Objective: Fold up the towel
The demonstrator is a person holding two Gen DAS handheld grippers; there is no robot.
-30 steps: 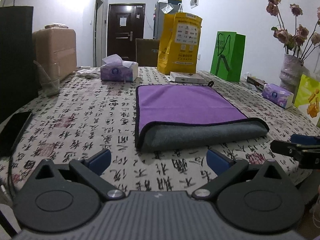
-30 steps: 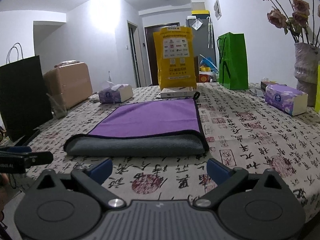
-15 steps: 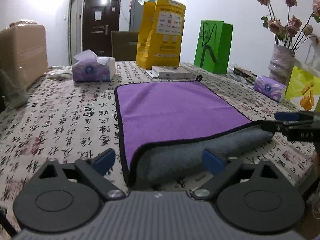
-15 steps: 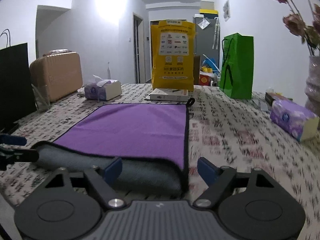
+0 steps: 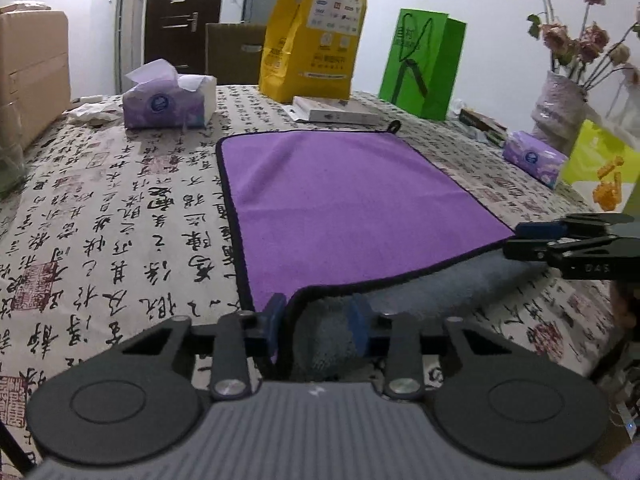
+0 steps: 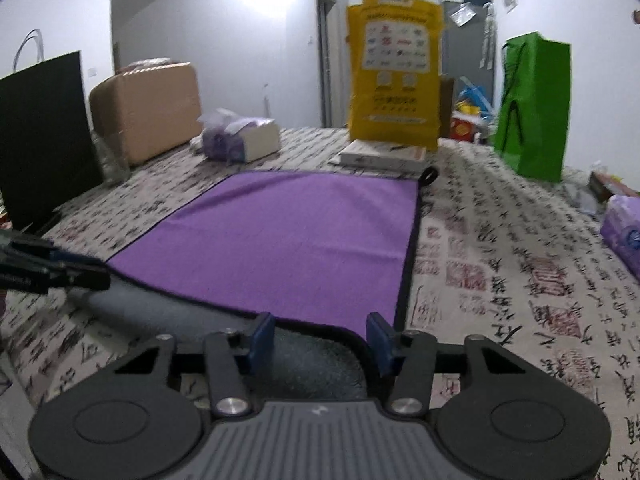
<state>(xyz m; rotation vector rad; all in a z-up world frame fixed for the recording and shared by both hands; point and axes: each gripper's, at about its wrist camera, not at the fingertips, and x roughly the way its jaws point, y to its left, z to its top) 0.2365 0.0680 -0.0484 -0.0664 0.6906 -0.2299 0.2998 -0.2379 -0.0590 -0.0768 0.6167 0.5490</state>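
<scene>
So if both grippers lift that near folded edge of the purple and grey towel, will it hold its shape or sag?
The purple and grey microfibre towel probably sags between the left gripper and right gripper: its fold bulges softly. It looks thick, so likely easy to pinch. It seems unlikely to slip on the printed tablecloth.

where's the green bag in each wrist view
Left wrist: green bag stands upper right of centre, behind the towel's far right corner.
Right wrist: green bag stands at upper right, beyond the towel.
Shared landmark: the yellow bag, left of the green one in both.
</scene>
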